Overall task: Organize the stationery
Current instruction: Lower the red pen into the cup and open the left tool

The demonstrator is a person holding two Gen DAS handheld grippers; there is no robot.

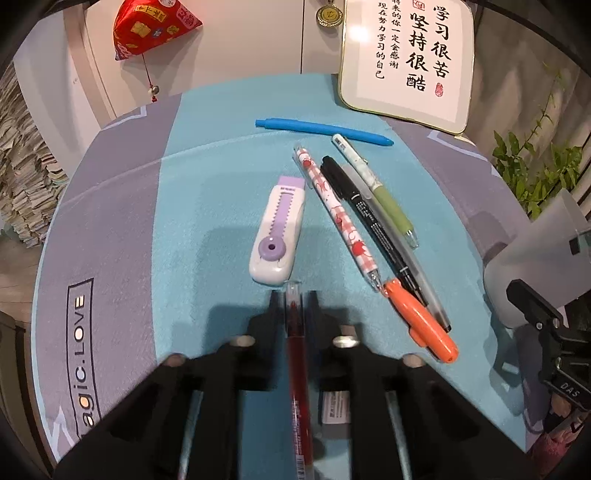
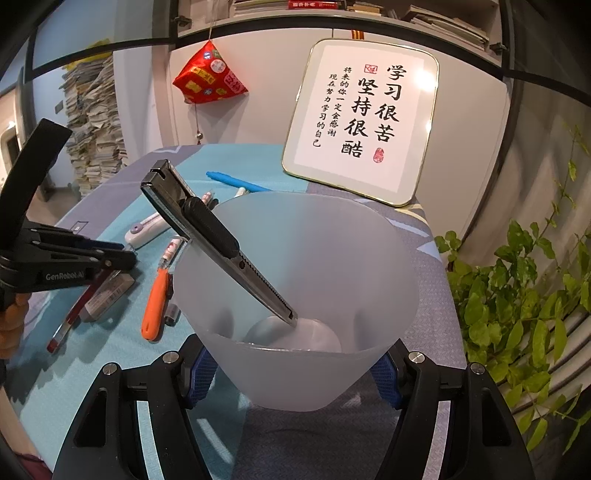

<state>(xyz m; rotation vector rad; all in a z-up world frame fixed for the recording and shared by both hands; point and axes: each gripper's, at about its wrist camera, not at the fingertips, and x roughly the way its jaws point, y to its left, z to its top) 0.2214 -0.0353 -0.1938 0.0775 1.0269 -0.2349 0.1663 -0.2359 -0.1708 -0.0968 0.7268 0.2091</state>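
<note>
My left gripper is shut on a red pen, which lies lengthwise between the fingers, low over the teal mat. Just ahead lie a white and purple eraser, a red-patterned pen, a black marker, a green pen, a blue pen and an orange cutter. My right gripper is shut on a frosted plastic cup. A black utility knife leans inside the cup. The left gripper shows at the left of the right wrist view.
A framed calligraphy sign leans at the back of the table. A red pouch hangs on the wall. A green plant stands right of the table. A small boxed eraser lies under the left gripper. Paper stacks stand far left.
</note>
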